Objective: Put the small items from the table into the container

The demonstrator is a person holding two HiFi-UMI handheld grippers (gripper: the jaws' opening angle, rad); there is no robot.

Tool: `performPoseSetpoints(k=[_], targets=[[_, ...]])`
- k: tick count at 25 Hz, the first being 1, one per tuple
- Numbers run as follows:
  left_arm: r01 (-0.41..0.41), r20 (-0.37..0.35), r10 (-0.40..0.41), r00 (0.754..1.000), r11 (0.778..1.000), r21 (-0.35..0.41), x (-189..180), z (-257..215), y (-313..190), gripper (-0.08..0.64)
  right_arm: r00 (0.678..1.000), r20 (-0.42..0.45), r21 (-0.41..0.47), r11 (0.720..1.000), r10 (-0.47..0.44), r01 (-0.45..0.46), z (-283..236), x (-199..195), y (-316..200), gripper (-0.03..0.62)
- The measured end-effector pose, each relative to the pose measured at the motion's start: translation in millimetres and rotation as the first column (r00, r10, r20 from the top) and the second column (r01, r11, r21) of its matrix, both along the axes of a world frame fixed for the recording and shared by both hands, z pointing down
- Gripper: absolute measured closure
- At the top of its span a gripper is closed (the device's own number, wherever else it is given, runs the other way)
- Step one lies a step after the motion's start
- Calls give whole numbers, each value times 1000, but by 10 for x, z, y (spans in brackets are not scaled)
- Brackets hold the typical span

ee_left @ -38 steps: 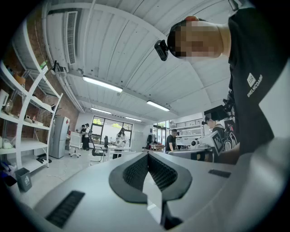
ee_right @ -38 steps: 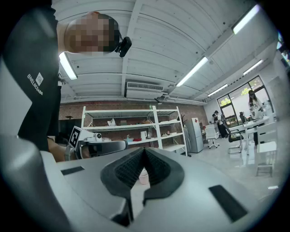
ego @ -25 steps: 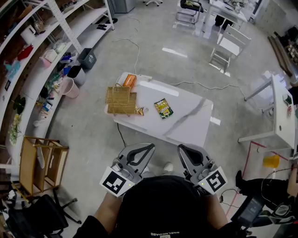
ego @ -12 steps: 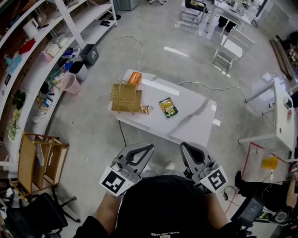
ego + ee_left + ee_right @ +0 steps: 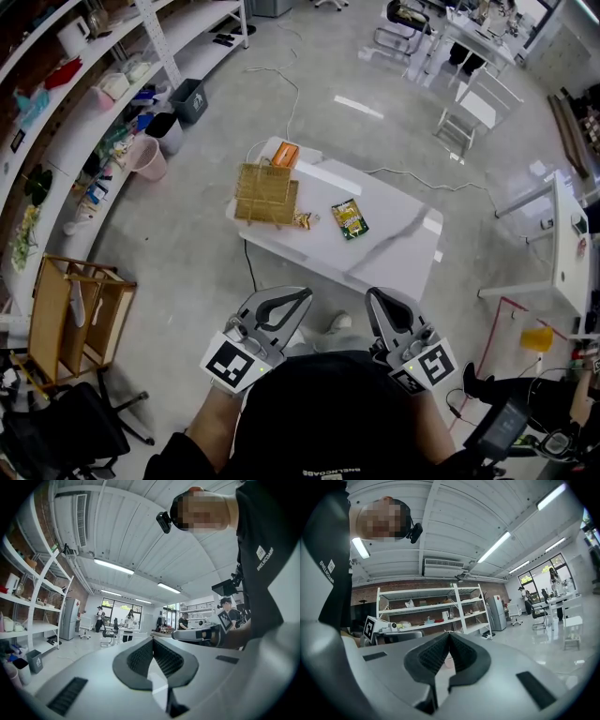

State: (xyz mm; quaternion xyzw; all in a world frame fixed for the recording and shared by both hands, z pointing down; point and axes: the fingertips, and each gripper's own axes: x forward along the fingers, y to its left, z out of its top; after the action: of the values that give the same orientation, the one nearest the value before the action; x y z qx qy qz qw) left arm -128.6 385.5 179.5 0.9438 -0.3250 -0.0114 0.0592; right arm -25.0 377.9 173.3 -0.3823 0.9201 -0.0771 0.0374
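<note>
**Grippers.** The left gripper [image 5: 302,295] is showing its jaws fully together, tips touching, with nothing between them. The right gripper [image 5: 373,294] is likewise meeting at the tips and gripping nothing. Both are being carried level, side by side and close against the person's body. In my judgement this is a carrying posture and not a reach, and the closed jaws suit it because no item is within range.

**Work area.** The white table [image 5: 398,253] is standing well ahead of both grippers.
- **Container:** a woven basket [image 5: 265,192] is resting at the table's far-left end, ahead and to the left of the left gripper. Whether it is holding anything cannot be told.
- **Gold-wrapped item:** a small one [image 5: 303,221] is lying just beside the basket, on the side facing the grippers.
- **Green packet:** this [image 5: 351,218] is lying apart from the basket, roughly ahead of the gap between the two grippers.
- **Orange box:** this [image 5: 285,155] is sitting beyond the basket.

**Assessment.** No item is being handled. Either gripper will need to open before any pickup.
</note>
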Motion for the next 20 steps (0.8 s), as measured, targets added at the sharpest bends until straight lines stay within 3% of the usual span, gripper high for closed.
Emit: performPoseSetpoints(k=[6,20], targets=[[3,11,-3,1000,1000,-8,-57,54,-75,557,997,77,-17,1000,4,-3,-106,-77,-153,583],[10,15,-10,1000,999,-35,199,140,-811,557,997,82,-53,999,3,1,-13,196,-886,583]])
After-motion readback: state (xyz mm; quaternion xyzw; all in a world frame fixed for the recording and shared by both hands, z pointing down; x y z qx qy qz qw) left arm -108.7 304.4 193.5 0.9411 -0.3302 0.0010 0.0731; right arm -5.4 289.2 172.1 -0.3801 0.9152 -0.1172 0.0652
